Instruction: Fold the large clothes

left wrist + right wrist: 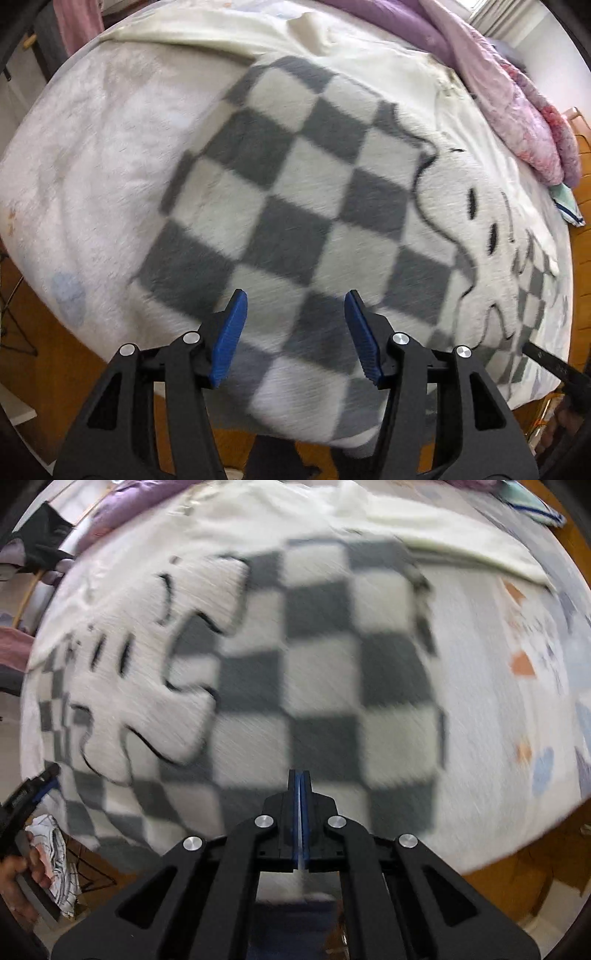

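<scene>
The checked blanket is lying spread flat on the bed, its near edge hanging toward the person. The left gripper is hovering over that edge with jaws apart and empty. The right gripper is showing its jaws pressed together — whether cloth sits between them I cannot tell, the view being blurred. This looks like the first fold's grasp; next, the left jaws need to be closing on the edge.

Colours and patterns on record

Blanket: grey-and-white checkerboard, with a white cartoon figure outlined in black. Bed sheet: pale white with faint blue and orange prints. Bedding pile: purple and pink. Left gripper and right gripper: black, blue pads. Floor: orange-brown wood.
</scene>
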Tool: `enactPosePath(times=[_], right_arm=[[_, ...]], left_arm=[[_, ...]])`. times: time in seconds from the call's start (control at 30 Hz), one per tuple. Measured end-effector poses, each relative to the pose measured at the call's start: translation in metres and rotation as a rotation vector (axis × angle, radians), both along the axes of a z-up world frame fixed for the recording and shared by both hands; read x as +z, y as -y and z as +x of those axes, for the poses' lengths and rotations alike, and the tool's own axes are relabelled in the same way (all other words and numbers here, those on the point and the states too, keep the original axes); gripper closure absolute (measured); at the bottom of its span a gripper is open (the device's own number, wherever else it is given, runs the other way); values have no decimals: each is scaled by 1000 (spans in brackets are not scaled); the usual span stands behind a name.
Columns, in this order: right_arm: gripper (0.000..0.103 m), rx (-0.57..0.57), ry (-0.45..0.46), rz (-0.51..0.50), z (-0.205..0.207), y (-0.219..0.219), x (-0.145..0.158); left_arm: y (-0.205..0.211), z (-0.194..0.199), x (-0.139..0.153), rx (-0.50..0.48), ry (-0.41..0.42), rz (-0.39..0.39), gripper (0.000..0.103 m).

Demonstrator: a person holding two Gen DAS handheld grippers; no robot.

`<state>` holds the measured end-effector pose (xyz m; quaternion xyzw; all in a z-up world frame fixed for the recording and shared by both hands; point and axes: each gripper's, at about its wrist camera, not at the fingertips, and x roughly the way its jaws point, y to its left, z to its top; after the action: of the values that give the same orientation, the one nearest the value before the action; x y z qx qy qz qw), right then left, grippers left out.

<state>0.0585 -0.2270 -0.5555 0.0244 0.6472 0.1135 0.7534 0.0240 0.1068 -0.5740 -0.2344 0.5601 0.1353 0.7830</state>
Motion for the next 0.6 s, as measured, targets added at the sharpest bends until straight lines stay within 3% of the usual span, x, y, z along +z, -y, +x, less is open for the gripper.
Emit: enactPosePath(times=[0.1,0.33,0.47,0.6], right_arm=[[102,51,28,15,11,-26,-1],[103,120,20,-53,16,-51,-28],[99,127,17,-82,20,-64,-15],[98,135,56,-45,35,-85,0]], left_arm=[[12,17,-3,-27,13,-10,45],[16,29,-26,-30,-13,-7,37],[7,27,-18,-3,-4,-42,36],[-12,24,-1,57,37,-44,30]])
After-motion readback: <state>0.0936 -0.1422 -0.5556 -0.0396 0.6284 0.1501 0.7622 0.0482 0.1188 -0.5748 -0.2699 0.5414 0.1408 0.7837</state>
